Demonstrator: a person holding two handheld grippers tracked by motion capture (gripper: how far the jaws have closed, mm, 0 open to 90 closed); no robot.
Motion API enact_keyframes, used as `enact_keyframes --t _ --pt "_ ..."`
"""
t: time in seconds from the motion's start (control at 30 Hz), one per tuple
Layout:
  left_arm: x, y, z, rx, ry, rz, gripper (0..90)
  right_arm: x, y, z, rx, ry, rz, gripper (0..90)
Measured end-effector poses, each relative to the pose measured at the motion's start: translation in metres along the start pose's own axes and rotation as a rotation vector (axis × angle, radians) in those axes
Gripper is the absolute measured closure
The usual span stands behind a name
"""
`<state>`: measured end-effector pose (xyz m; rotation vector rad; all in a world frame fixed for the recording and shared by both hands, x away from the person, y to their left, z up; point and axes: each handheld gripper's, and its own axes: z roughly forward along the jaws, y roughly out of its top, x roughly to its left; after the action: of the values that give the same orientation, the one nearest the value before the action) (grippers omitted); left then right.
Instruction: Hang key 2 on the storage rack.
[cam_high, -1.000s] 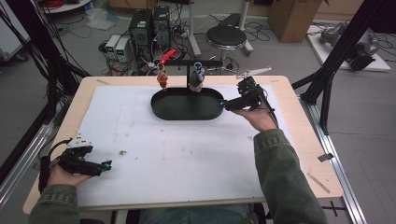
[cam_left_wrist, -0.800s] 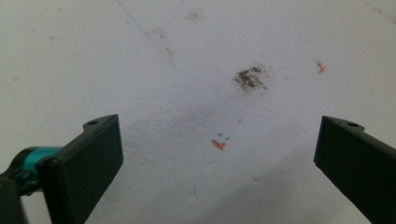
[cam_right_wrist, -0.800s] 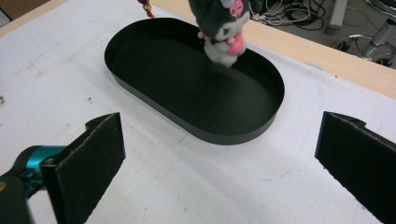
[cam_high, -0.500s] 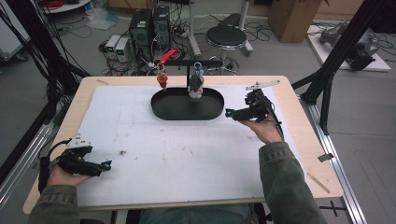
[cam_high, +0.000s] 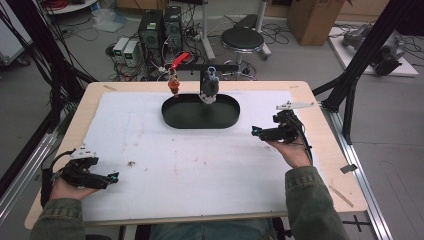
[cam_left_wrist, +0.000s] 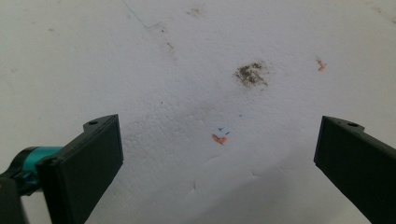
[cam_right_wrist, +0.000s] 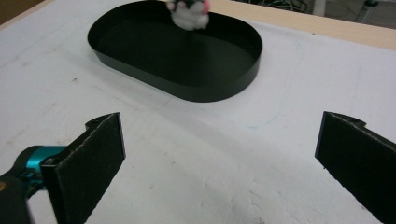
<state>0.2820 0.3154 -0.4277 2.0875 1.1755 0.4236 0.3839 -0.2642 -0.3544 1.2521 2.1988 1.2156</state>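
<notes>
My right claw (cam_high: 257, 132) and left claw (cam_high: 114, 177) gape empty; reaching far, I risk knocking the hanging toy (cam_high: 209, 88) over the black tray (cam_high: 200, 119).

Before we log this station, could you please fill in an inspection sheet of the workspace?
Surface: white sheet over a wooden table, stained, with a dark smudge.
Job's things: black oval tray; grey-and-white toy and orange charm hanging from a black bar over it.
Clutter: nothing seen beyond stains.
Grippers: left hand-held gripper open, near corner; right hand-held gripper open, empty, right of the tray.
Cables: one trailing from each gripper; floor tangle behind the table.
Surroundings: computer towers, stool, cardboard box.
</notes>
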Motion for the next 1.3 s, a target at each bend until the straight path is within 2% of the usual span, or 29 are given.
enact_keyframes --t 0.07,0.4,0.53,0.77,0.97,1.3 --pt "0.000 0.000 0.000 0.000 0.000 -0.001 1.8 -0.004 -0.007 -0.002 -0.013 -0.017 0.011 0.6" --pt "0.001 -0.001 0.001 0.004 0.004 0.002 1.8 -0.011 -0.025 -0.009 -0.041 -0.045 0.003 0.6" --pt "0.001 -0.001 0.002 0.007 0.006 0.003 1.8 -0.016 -0.034 -0.014 -0.052 -0.055 0.014 0.6" --pt "0.002 -0.003 0.002 0.005 0.007 0.001 1.8 -0.022 -0.045 -0.021 -0.063 -0.057 0.021 0.6" --pt "0.003 -0.004 0.002 0.005 0.007 -0.001 1.8 -0.028 -0.059 -0.027 -0.046 -0.062 0.030 0.6" --pt "0.007 -0.008 0.001 0.006 0.014 -0.013 1.8 -0.034 -0.080 -0.036 -0.053 -0.057 0.072 0.6"
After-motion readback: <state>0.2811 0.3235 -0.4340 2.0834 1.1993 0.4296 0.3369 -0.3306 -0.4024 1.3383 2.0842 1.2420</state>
